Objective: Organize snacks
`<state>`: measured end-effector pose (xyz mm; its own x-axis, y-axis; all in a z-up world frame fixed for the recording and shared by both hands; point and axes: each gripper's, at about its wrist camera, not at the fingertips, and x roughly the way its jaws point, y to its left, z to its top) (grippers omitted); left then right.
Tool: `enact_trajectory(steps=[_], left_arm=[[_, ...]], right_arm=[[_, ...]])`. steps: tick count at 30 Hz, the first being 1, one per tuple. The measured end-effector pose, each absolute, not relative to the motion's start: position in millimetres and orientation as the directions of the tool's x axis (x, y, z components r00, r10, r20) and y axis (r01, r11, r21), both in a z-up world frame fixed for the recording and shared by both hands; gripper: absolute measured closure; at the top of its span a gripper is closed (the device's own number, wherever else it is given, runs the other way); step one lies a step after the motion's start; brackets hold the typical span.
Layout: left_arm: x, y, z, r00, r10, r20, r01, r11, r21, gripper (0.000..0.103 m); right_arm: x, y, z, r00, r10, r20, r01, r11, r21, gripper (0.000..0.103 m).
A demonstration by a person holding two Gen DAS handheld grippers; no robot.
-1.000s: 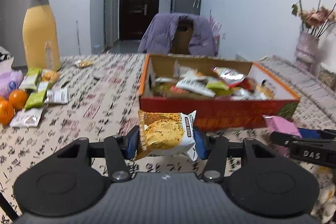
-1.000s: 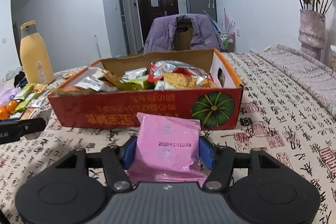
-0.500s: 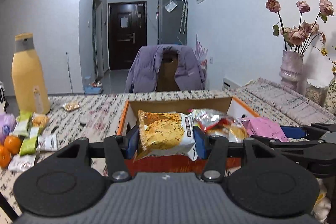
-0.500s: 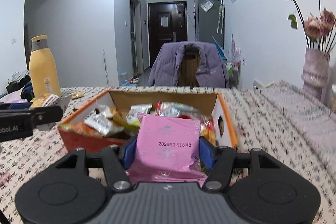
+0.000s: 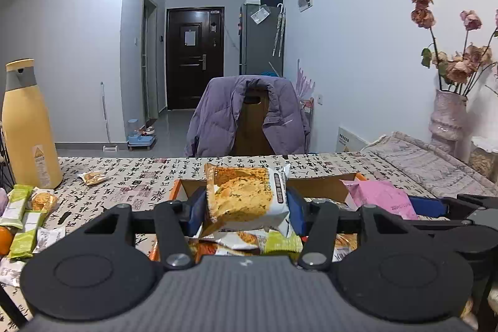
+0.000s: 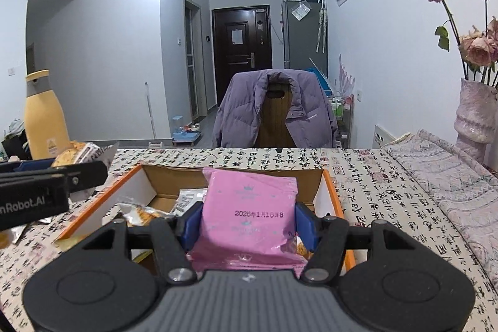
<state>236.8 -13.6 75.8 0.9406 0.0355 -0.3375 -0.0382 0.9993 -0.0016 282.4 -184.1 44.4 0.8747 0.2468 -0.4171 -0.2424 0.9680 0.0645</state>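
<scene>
Since the earlier frames we have carried both packets up from the tabletop in front of the box to a position above its open top.

Left wrist view: our left hand-held gripper is clamped on the orange cracker packet, blue pads pressing its two side edges so the printed face stays upright. The packet hangs over the near left part of the snack box, with loose wrappers visible beneath it. More snacks lie along the left edge of the tabletop, beside a yellow bottle.

Right wrist view: our right hand-held gripper is closed on the pink packet, again by its side edges. The packet sits above the right half of the snack box, clear of its orange rim. We judge that holding each packet over its own side keeps the two grippers apart and lets both drop inside without catching the rim.
</scene>
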Motion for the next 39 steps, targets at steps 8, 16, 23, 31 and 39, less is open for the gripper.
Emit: enact_trajectory(steps=[8, 16, 23, 31, 39], left_arm=[[269, -9, 54, 0.935, 0.056, -0.351, -0.065, 0.998, -0.013, 0.050], [279, 7, 27, 0.927, 0.048, -0.372, -0.072, 0.996, -0.050, 0.049], [277, 15, 23, 0.929, 0.080, -0.361, -0.108, 0.993, -0.056, 0.003], [276, 14, 27, 0.932, 0.097, -0.349, -0.126, 0.990, -0.059, 0.000], [267, 9, 49, 0.940, 0.077, -0.333, -0.110, 0.990, -0.082, 0.000]], right_arm=[[307, -179, 25, 0.880, 0.232, -0.415, -0.228, 0.972, 0.060, 0.042], [311, -171, 7, 0.873, 0.232, -0.430, -0.252, 0.968, 0.011, 0.042], [312, -177, 1, 0.874, 0.206, -0.439, -0.216, 0.976, 0.029, 0.015], [313, -188, 3, 0.875, 0.219, -0.432, -0.208, 0.975, 0.073, 0.000], [303, -185, 21, 0.887, 0.207, -0.414, -0.201, 0.978, 0.058, 0.000]])
